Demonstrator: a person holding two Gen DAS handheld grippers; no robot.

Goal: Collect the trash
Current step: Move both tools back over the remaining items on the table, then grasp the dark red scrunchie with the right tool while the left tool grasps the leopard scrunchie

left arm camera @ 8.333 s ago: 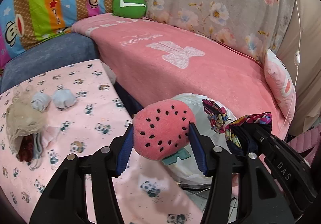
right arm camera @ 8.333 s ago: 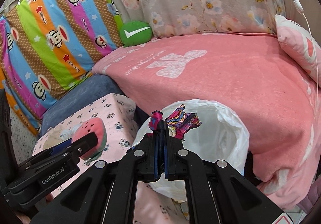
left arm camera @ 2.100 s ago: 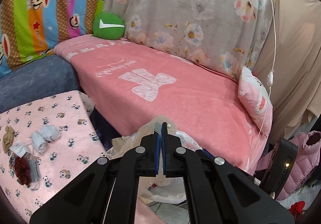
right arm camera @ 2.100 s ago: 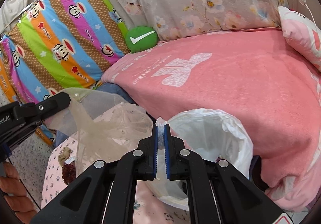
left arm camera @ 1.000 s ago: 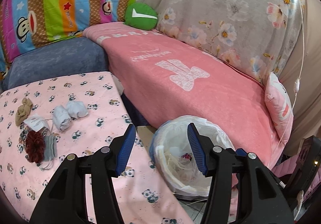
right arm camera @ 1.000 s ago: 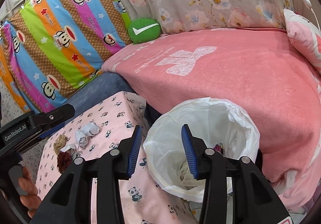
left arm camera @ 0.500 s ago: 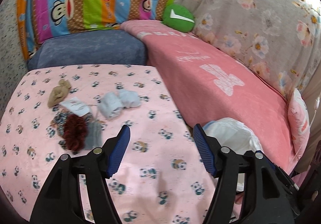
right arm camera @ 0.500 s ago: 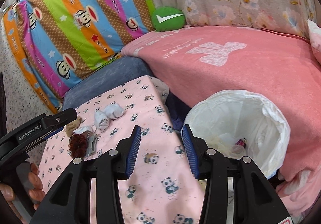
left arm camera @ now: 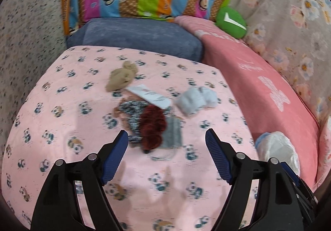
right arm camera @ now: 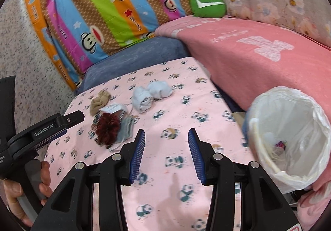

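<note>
Now the left gripper (left arm camera: 166, 140) hangs over the pink panda-print cloth (left arm camera: 62, 127), jaws spread wide and just been opening further, with nothing between them; the little heap of trash lies just ahead of its tips, on the cloth. Right in line with the gap sits the dark red scrunchie (left arm camera: 153, 125), resting on a grey mask (left arm camera: 172, 134) and a black-and-white patterned scrap (left arm camera: 132, 111); a white tube (left arm camera: 150, 96) lies across the far edge of that heap; beyond it a beige wad (left arm camera: 122, 76), and off to the right a pair of pale blue rolled socks (left arm camera: 196, 99), apart from the heap.

Over on the other side, the right gripper (right arm camera: 166, 137) is held about half open, empty too, pads clear of everything; from its view the heap sits ahead and to the left of its tips, the scrunchie (right arm camera: 108, 128) nearest, the socks (right arm camera: 152, 94) further back, almost straight ahead. The bin (right arm camera: 289, 137), lined with a white bag, stands off the cloth's right edge, against the pink blanket (right arm camera: 258, 48), well to the right of the right gripper; some bits already lie in its bottom. At lower left a hand (right arm camera: 24, 191) grips the left tool's handle.
</note>
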